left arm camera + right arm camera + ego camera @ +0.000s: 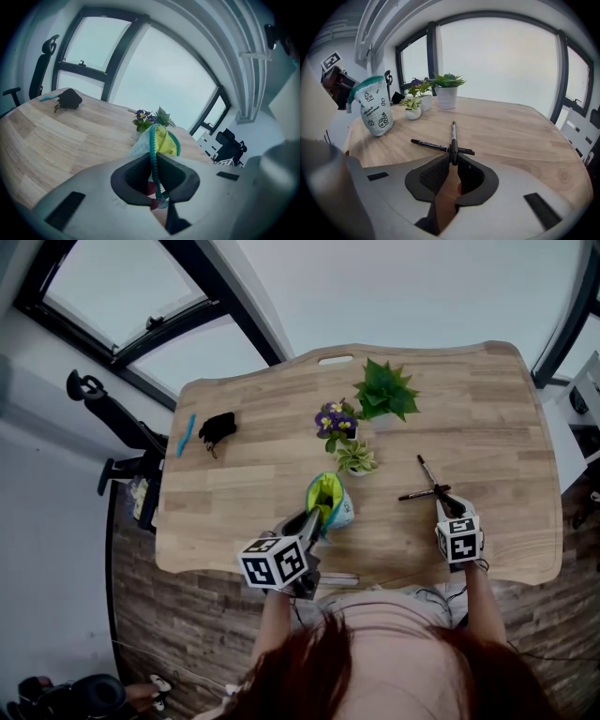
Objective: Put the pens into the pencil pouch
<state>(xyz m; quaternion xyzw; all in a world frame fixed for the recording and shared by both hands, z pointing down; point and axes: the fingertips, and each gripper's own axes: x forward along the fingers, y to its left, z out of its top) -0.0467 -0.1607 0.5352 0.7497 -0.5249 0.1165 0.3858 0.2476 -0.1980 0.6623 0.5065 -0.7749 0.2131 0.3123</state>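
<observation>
While the left gripper (314, 519) pinches the pencil pouch (330, 501) by its green zipper edge, the right gripper (448, 504) is clamped on the near end of a black pen (427, 474).

The pouch stands upright and open near the front edge of the wooden table (262, 427), yellow lining showing, just in front of a small potted plant (356, 457). The gripped pen crosses a second black pen (415, 494) lying on the table, to the pouch's right and apart from it.
</observation>
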